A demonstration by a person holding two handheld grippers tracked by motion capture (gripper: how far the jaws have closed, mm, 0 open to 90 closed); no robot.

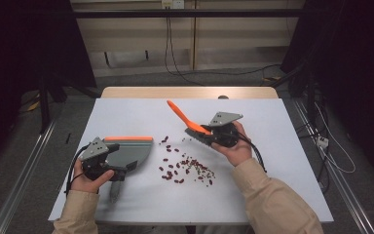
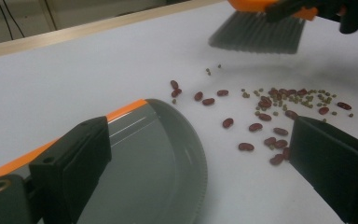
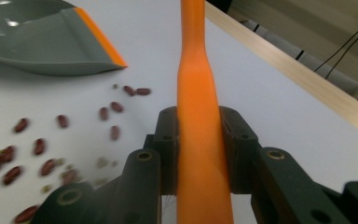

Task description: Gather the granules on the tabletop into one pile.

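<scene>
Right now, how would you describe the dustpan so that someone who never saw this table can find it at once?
Start from the white table and go to its near-left part, where the left gripper holds a handle. The dustpan lies flat there, its mouth facing the scattered beans. It is the wide grey scoop with an orange strip along one side; the brush is narrow with an orange handle.

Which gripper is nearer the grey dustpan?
Left. The left gripper is at the dustpan; the right gripper holds the brush across the scattered beans.
</scene>
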